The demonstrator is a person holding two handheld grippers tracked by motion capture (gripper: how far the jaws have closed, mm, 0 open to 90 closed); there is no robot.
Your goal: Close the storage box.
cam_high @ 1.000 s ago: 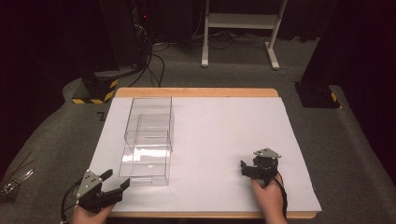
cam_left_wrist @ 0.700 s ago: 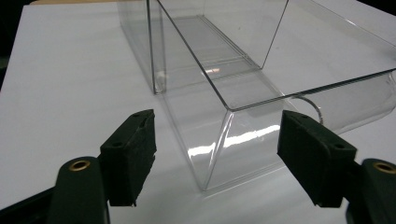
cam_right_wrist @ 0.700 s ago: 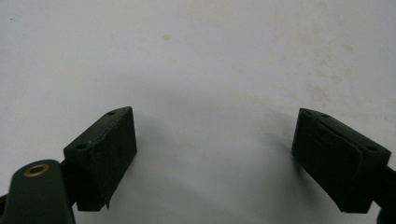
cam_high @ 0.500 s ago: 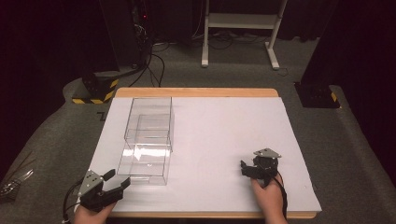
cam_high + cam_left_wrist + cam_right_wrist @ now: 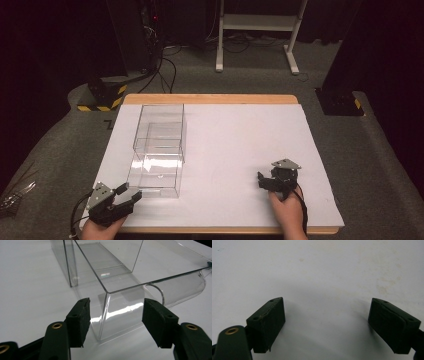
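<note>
The left gripper (image 5: 116, 321) is being held just before the clear box's (image 5: 159, 150) near corner, jaws just closing yet untouching, while the right gripper (image 5: 332, 325), well right of it, is being kept apart.

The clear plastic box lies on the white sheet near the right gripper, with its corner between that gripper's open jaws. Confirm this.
Wrong gripper. The clear plastic box lies on the white sheet near the left gripper, with its corner between that gripper's open jaws, which have just been closing. The left gripper view shows it; the right gripper has bare sheet ahead of it.
</note>
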